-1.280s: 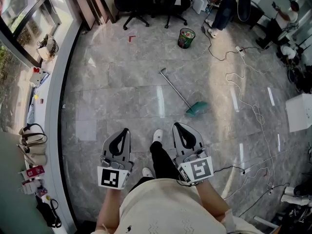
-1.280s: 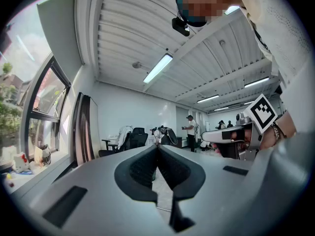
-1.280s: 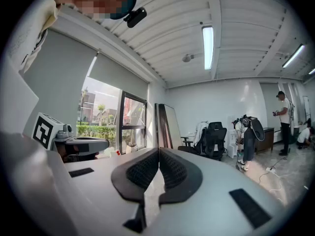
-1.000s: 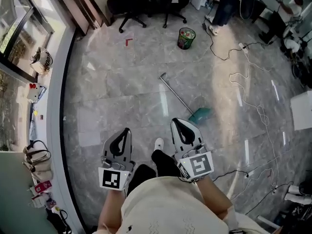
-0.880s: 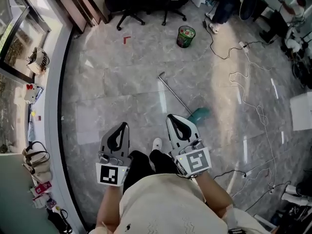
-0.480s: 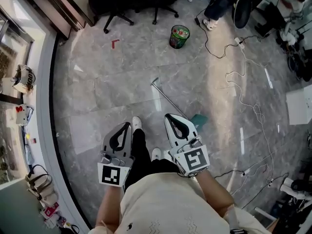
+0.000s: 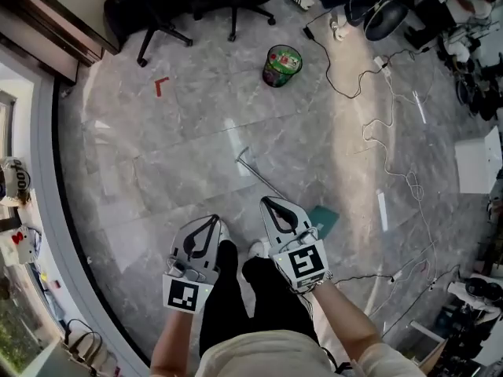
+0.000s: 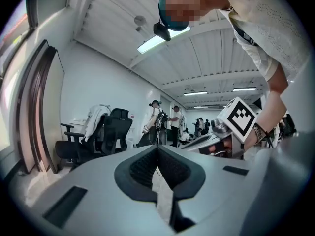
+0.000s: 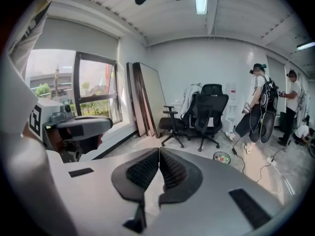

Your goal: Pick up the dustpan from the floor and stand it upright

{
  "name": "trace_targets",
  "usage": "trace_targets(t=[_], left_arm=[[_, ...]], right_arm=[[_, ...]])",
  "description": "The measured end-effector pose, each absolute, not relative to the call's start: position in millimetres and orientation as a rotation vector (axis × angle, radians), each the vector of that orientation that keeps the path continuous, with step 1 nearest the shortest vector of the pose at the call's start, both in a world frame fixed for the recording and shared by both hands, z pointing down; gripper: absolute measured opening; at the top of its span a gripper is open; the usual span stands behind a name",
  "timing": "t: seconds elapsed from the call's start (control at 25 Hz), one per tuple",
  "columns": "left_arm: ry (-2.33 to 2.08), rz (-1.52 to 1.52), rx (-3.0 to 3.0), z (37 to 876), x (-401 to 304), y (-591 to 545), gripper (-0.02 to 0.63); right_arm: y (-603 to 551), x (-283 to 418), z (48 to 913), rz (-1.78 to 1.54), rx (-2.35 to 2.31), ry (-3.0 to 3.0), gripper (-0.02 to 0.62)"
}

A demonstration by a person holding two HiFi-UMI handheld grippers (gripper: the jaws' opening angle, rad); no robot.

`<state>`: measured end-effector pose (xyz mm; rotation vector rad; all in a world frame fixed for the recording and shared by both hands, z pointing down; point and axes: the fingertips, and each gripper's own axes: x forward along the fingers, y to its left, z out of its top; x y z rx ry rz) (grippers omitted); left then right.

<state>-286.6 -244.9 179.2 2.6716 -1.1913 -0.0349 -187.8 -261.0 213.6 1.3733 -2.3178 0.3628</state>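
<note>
While dustpan lies flat, handle pointing upper-left, pan lower-right.

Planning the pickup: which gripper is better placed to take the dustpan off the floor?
Likely right. In the head view the right gripper shows next to the dustpan; the left gripper is farther off, beyond the person's legs. Both are shut, empty.

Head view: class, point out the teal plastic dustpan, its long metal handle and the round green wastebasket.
teal plastic dustpan (image 7: 323, 218), head view, pan surface.
long metal handle (image 7: 262, 177), head view, mid-shaft.
round green wastebasket (image 7: 273, 77), head view, side wall.
</note>
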Motion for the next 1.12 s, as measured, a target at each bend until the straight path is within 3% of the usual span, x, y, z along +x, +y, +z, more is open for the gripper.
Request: trace_targets(t=[0.24, 0.72, 0.88, 1.12], left_arm=[[-1.077, 0.175, 2.736, 215.0, -271.2, -266.9, 0.011], [-0.996, 0.215, 2.753, 532.1, -230.8, -300.3, 0.011], [-0.967, 0.231, 2.754, 616.8, -223.5, -299.8, 0.011], [-0.938, 0.238, 2.773, 725.7, -218.2, -311.8, 0.011]], right_arm=[[-295.8, -192.3, 306.5, 0.572, 1.206, -2.201, 0.018], [-304.4, -146.4, 730.3, 0.703, 0.761, -1.961, 0.021], [-303.1, -123.2, 845.4, 0.747, 0.721, -1.851, 0.098], [-319.2, -103.8, 983.6, 0.75, 0.661, -1.738, 0.135]])
